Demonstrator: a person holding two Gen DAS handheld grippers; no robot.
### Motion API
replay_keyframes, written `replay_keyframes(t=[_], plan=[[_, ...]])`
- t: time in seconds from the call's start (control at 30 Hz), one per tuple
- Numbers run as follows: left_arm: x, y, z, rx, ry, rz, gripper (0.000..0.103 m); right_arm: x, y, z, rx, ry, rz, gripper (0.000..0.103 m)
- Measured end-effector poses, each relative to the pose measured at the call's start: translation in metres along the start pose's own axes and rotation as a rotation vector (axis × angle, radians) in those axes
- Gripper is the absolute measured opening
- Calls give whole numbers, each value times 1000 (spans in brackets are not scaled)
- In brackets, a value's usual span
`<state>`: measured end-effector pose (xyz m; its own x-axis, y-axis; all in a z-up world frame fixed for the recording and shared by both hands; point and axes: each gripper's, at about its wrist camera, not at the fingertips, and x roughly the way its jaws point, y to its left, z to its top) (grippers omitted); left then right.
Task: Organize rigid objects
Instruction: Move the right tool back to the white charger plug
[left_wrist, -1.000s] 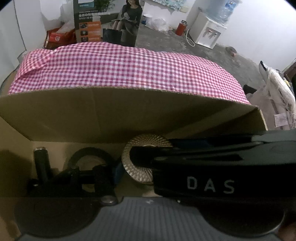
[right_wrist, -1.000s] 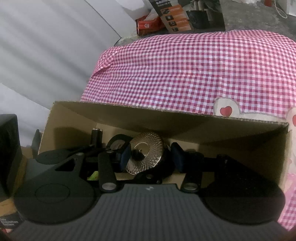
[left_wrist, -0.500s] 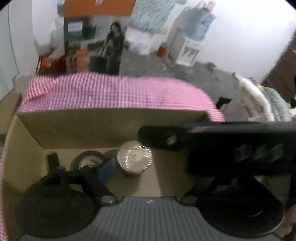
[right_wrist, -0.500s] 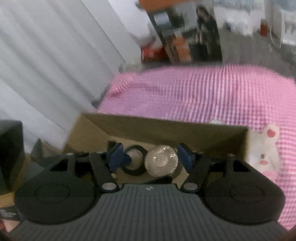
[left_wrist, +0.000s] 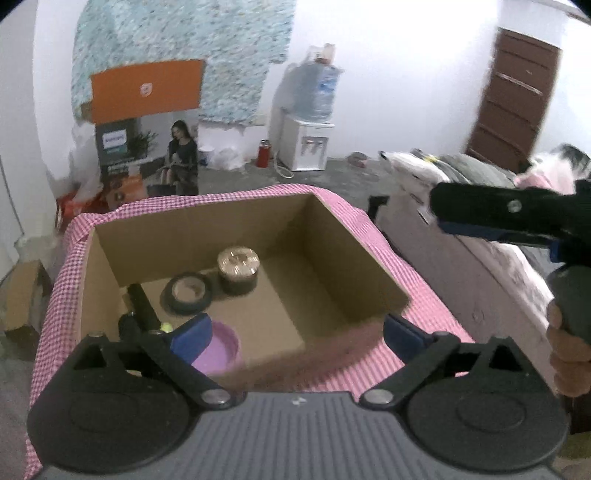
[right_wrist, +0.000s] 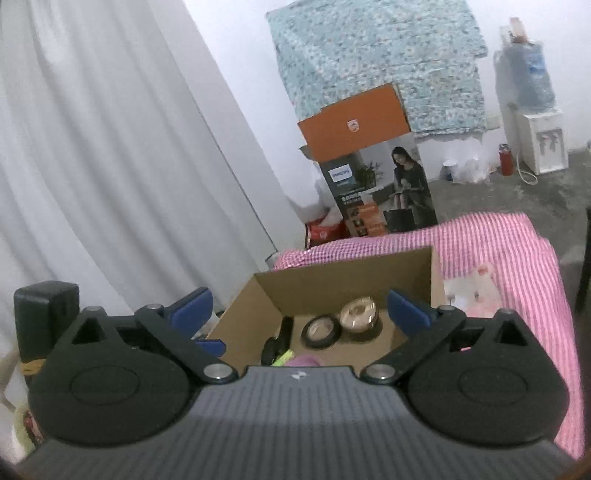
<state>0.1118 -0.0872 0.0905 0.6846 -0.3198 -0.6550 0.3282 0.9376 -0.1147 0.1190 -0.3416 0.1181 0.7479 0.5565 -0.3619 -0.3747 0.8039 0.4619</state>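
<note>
The box (left_wrist: 207, 236) is matt brown cardboard, its walls plain and slightly rough. Inside, the tin (left_wrist: 238, 264) has a shiny ribbed metal top (blurred here), the tape (left_wrist: 187, 293) looks dull black, and the lid (left_wrist: 218, 350) is smooth lilac plastic. The cloth (right_wrist: 517, 251) is checked woven fabric.

Brown cardboard box (left_wrist: 207, 236) on pink-white checked cloth (left_wrist: 55, 295). Inside: black tape roll (left_wrist: 186, 293), silver-gold ribbed disc stack (left_wrist: 238, 264), lilac lid (left_wrist: 219, 350), black cylinder (left_wrist: 142, 306). Tools: black with blue pads (left_wrist: 192, 334).
</note>
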Motion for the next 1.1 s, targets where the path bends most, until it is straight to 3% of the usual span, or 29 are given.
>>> replay_keyframes(t=[0.13, 0.4, 0.5, 0.73, 1.1], plan=[[-10, -13, -37, 91, 8, -28, 100, -12, -1, -47, 67, 35, 10, 101], [13, -5, -103, 150, 77, 13, 100, 32, 16, -116, 157, 198, 22, 100], [25, -2, -113, 165, 73, 37, 99, 58, 21, -124, 179, 246, 36, 95], [46, 10, -124, 152, 71, 54, 94, 109, 21, -134, 235, 328, 33, 70], [63, 16, -125, 125, 56, 44, 92, 138, 19, -142, 275, 401, 41, 47]])
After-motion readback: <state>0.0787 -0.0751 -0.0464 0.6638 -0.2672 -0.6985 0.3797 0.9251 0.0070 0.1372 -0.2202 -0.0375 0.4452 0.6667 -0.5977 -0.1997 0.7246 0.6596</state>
